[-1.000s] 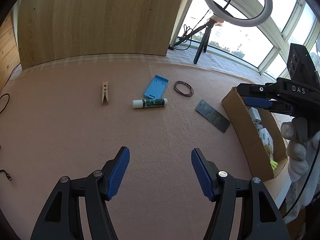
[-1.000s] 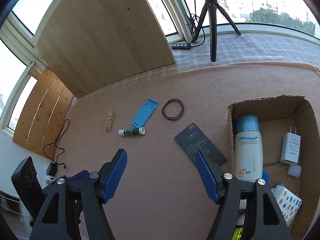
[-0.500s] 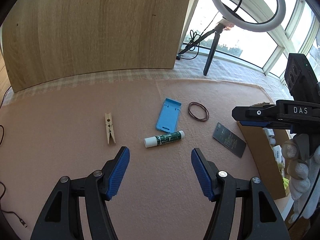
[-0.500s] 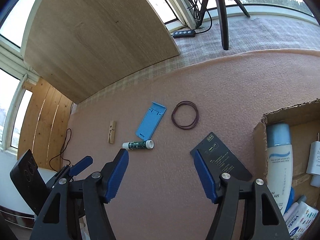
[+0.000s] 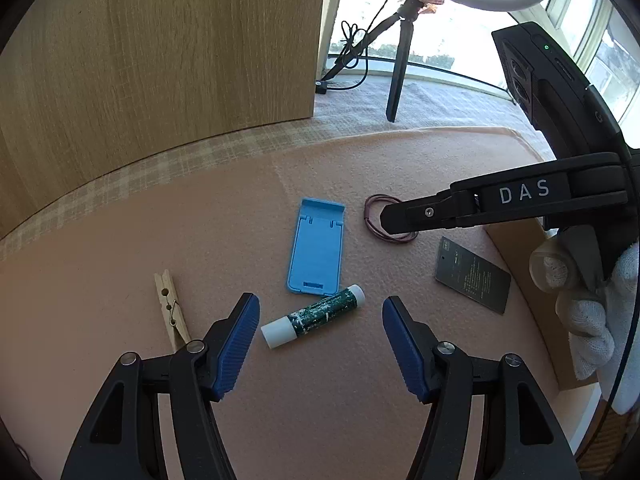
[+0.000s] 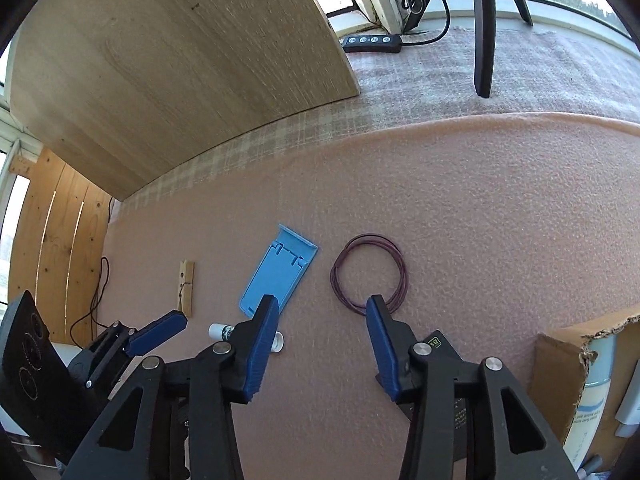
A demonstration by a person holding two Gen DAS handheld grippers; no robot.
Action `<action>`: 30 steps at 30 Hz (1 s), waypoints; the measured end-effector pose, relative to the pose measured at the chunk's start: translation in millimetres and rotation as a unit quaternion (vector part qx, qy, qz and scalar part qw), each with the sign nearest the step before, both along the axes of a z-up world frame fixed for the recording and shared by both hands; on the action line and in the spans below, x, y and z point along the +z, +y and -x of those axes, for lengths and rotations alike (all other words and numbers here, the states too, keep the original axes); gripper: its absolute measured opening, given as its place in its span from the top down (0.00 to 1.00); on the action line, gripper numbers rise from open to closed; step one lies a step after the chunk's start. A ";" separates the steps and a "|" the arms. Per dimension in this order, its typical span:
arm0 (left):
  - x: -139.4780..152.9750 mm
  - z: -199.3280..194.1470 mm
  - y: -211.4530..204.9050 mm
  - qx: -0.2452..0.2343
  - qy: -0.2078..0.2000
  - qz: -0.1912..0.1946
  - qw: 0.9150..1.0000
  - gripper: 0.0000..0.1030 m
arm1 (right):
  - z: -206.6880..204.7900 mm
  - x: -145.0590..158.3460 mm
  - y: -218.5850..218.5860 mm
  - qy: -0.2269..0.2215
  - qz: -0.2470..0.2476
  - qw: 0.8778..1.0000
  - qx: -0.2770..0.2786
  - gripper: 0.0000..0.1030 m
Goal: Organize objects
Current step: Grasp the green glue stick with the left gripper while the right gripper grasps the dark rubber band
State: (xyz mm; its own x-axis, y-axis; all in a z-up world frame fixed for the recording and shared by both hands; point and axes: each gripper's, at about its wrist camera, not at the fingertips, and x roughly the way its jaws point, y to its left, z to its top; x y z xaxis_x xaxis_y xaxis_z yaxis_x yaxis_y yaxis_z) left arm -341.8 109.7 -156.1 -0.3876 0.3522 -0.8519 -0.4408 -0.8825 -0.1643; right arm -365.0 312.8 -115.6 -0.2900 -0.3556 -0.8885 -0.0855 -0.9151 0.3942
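Left gripper (image 5: 318,330) jaws wide, glue stick (image 5: 313,315) lying crosswise just ahead between them. Right gripper (image 6: 322,322) jaws closing, empty, rubber band (image 6: 369,274) at the right jaw tip. Best: roll to square on the stick's barrel, then descend.

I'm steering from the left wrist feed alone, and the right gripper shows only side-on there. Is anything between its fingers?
Observer: No. The right gripper is closing on nothing; the maroon rubber band lies just beyond its fingertips.
Operator: What's inside the cardboard box? I only see its outer wall.
Observer: The cardboard box holds a white bottle with blue print, lying down.
Operator: Anything past the mat's left edge?
Observer: A dark cable hangs beside a wooden slat panel.
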 end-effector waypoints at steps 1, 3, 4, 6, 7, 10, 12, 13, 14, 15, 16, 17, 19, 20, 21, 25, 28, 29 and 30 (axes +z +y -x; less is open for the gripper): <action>-3.6 1.8 2.0 -0.004 -0.001 0.005 1.000 0.35 | 1.9 -3.7 -1.4 -0.001 -0.005 1.000 0.001 0.61; -9.6 5.1 5.8 -0.012 -0.005 0.009 1.000 0.35 | 5.1 -10.4 -1.4 -0.005 -0.009 1.000 -0.001 0.63; -11.8 5.7 6.9 -0.015 -0.005 0.011 1.000 0.34 | 6.4 -12.8 -1.4 -0.006 -0.010 1.000 -0.002 0.64; -15.5 6.1 10.3 -0.021 -0.004 0.019 1.000 0.34 | 8.2 -16.1 -2.7 -0.006 -0.014 1.000 0.000 0.64; -17.1 5.2 11.7 -0.024 -0.004 0.023 0.999 0.34 | 8.9 -17.7 -3.7 -0.007 -0.016 1.000 0.002 0.64; -23.0 2.7 14.8 -0.036 -0.010 0.036 0.999 0.35 | 9.9 -19.1 -6.8 -0.007 -0.025 1.000 0.009 0.64; -26.1 1.4 15.6 -0.042 -0.015 0.036 0.998 0.39 | 10.8 -18.6 -8.4 -0.007 -0.029 0.999 0.014 0.64; -27.7 1.4 16.4 -0.043 -0.019 0.039 0.998 0.47 | 11.3 -18.7 -9.3 -0.007 -0.033 0.999 0.016 0.64; -29.4 1.0 17.8 -0.046 -0.024 0.042 0.998 0.51 | 11.5 -18.9 -10.3 -0.008 -0.036 0.999 0.018 0.64; -31.0 -0.2 19.0 -0.050 -0.029 0.044 0.997 0.60 | 11.6 -18.9 -11.8 -0.008 -0.040 0.999 0.021 0.64; -32.0 -2.1 20.9 -0.055 -0.032 0.047 0.997 0.64 | 11.4 -18.8 -12.6 -0.008 -0.043 0.999 0.023 0.64; -30.6 -6.0 23.0 -0.061 -0.028 0.053 0.996 0.65 | 11.0 -18.7 -13.3 -0.009 -0.045 0.999 0.025 0.64; -30.6 -11.6 26.6 -0.071 -0.028 0.060 0.995 0.72 | 10.0 -18.9 -15.0 -0.008 -0.050 0.998 0.031 0.64; -30.3 -13.5 27.2 -0.070 -0.029 0.062 0.995 0.74 | 9.3 -19.0 -15.8 -0.007 -0.053 0.998 0.034 0.64; -30.1 -14.4 26.6 -0.067 -0.031 0.062 0.995 0.79 | 8.8 -18.9 -16.8 -0.006 -0.056 0.998 0.038 0.64; -30.6 -16.4 17.3 -0.034 -0.049 0.041 0.997 0.84 | 8.3 -18.3 -27.3 -0.004 -0.093 0.993 0.070 0.65; -30.4 -23.4 11.1 -0.017 -0.052 0.031 0.998 0.84 | 6.1 -18.4 -37.7 0.002 -0.143 0.984 0.102 0.73; -30.3 -25.7 9.3 -0.012 -0.053 0.028 0.998 0.84 | 5.5 -18.7 -40.3 0.004 -0.158 0.981 0.111 0.78; -30.5 -27.0 7.2 -0.008 -0.055 0.024 0.998 0.84 | 4.9 -18.9 -41.1 0.006 -0.166 0.979 0.118 0.82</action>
